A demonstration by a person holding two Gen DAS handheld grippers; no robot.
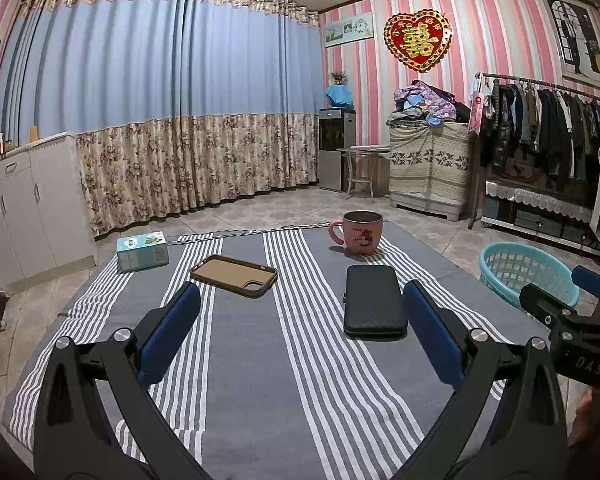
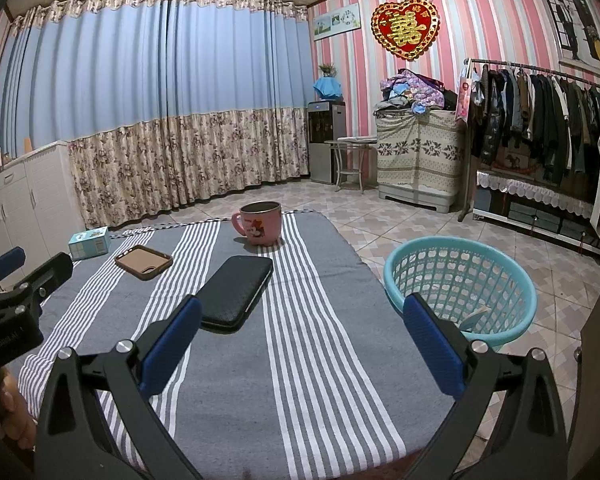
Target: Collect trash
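Observation:
A grey striped cloth (image 1: pixel 260 360) covers the table. On it lie a black case (image 1: pixel 374 300), a brown phone case (image 1: pixel 234 275), a pink mug (image 1: pixel 358 232) and a light blue tissue box (image 1: pixel 142 251). A teal basket (image 2: pixel 460 288) stands off the table's right edge, with a pale scrap inside (image 2: pixel 474 316). My left gripper (image 1: pixel 300 312) is open and empty above the cloth, short of the two cases. My right gripper (image 2: pixel 300 316) is open and empty, between the black case (image 2: pixel 238 290) and the basket. The basket also shows in the left wrist view (image 1: pixel 516 266).
White cabinets (image 1: pixel 24 200) stand at the left. A water dispenser (image 1: pixel 336 148), a covered box piled with clothes (image 1: pixel 430 160) and a clothes rack (image 1: pixel 548 136) line the far and right walls. Tiled floor (image 2: pixel 520 248) surrounds the table.

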